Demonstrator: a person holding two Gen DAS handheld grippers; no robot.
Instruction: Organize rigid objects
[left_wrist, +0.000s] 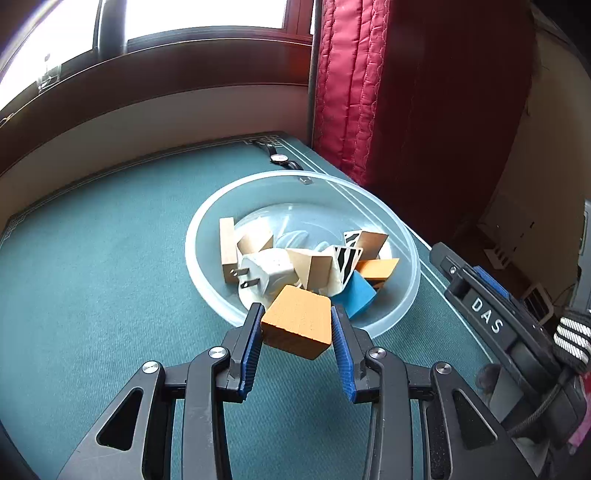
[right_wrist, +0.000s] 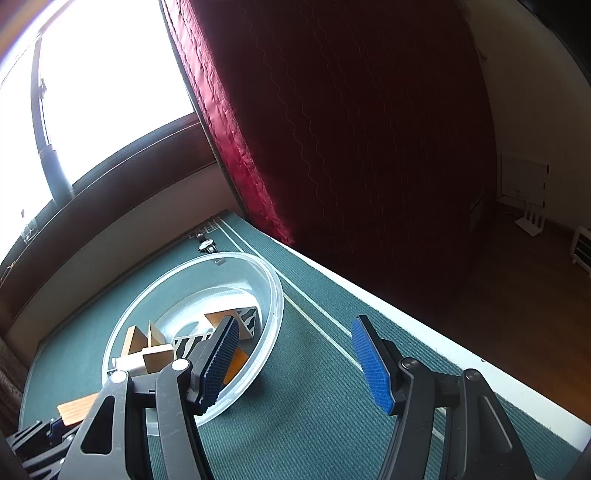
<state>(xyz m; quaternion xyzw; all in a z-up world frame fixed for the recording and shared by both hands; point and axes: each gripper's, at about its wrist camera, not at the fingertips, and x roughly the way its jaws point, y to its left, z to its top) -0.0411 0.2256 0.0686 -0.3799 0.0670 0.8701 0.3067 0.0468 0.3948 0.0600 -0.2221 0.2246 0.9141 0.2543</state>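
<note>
Above the bowl's (left_wrist: 402, 240) near rim, left tool (left_wrist: 297, 325) grips an orange block (left_wrist: 297, 325).

The orange block (left_wrist: 297, 325) is showing matt painted wood with faint grain. The bowl (left_wrist: 402, 306) is looking like smooth, frosted translucent plastic. The table (left_wrist: 110, 266) is wearing rough green woven cloth. A quilted red curtain (left_wrist: 354, 92) is catching a satin sheen.

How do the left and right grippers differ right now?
The left gripper is shut on an orange wooden block at the clear bowl's near rim; the right gripper is open and holds nothing, over the green table mat beside the bowl. Both have blue ribbed pads.
</note>
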